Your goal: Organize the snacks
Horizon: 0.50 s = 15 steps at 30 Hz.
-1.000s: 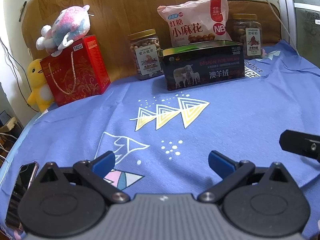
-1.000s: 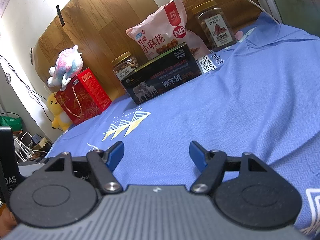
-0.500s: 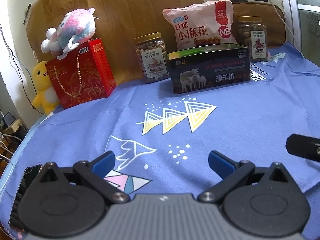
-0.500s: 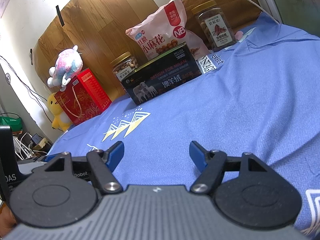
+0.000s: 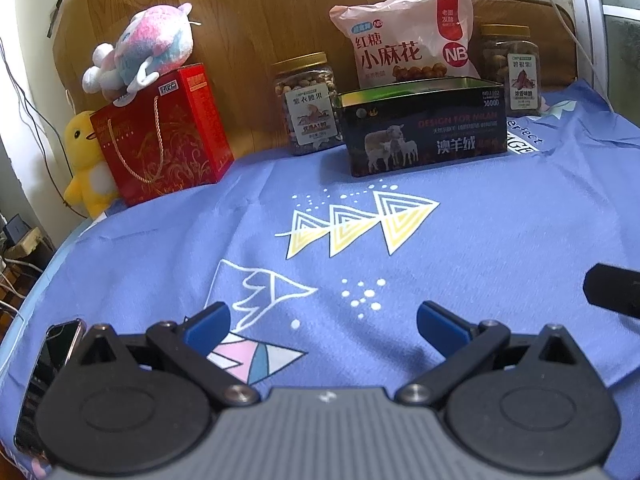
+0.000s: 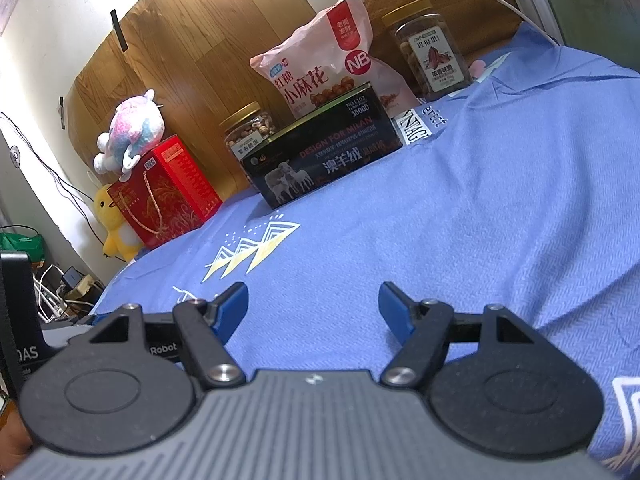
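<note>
At the far side of the blue cloth (image 5: 460,264) stands an open dark tin (image 5: 424,130) (image 6: 320,156) with sheep printed on it. Behind the tin leans a pink snack bag (image 5: 404,40) (image 6: 324,60). A nut jar with a gold lid (image 5: 306,104) (image 6: 248,130) stands left of the tin, and a second jar (image 5: 512,70) (image 6: 430,52) stands to its right. My left gripper (image 5: 322,320) is open and empty, low over the near cloth. My right gripper (image 6: 312,306) is open and empty too, well short of the snacks.
A red gift box (image 5: 160,136) (image 6: 168,192) stands at the back left with a pink plush toy (image 5: 140,52) on top and a yellow duck plush (image 5: 86,160) beside it. A phone (image 5: 44,384) lies at the cloth's near left edge. Cables and a power strip (image 6: 68,284) lie beyond the left edge.
The left wrist view drifted slightly, with the snacks shifting a little right and down in the picture. Both grippers have stayed open, and the right view is unchanged.
</note>
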{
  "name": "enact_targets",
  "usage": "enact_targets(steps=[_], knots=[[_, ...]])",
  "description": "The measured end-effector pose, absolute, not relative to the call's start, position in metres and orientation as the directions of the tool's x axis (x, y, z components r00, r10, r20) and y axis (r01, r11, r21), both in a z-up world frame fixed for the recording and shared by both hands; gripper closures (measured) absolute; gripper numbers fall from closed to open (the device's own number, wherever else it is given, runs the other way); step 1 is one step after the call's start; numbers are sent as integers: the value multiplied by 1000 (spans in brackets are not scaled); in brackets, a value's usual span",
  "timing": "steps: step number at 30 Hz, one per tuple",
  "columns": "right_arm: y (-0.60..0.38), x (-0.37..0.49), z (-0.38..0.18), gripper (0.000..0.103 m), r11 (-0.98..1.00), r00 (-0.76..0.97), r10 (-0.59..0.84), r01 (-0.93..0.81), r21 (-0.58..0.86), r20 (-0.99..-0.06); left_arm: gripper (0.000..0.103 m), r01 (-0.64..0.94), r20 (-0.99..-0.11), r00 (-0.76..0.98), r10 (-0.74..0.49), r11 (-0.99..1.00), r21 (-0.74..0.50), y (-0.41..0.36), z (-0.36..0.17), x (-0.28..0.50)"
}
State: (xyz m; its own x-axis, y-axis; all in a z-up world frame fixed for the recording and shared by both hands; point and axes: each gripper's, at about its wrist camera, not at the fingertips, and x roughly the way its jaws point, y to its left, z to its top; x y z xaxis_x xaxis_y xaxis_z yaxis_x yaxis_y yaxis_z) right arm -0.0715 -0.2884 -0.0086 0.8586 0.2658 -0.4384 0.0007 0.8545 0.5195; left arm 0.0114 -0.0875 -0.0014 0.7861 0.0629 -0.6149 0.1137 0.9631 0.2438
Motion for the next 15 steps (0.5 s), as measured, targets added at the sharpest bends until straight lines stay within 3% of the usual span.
enact_targets(steps=[15], knots=[[-287, -72, -12, 28, 855, 857, 265, 3, 519, -441, 0, 120, -612, 788, 58, 962, 246, -86, -2, 12]])
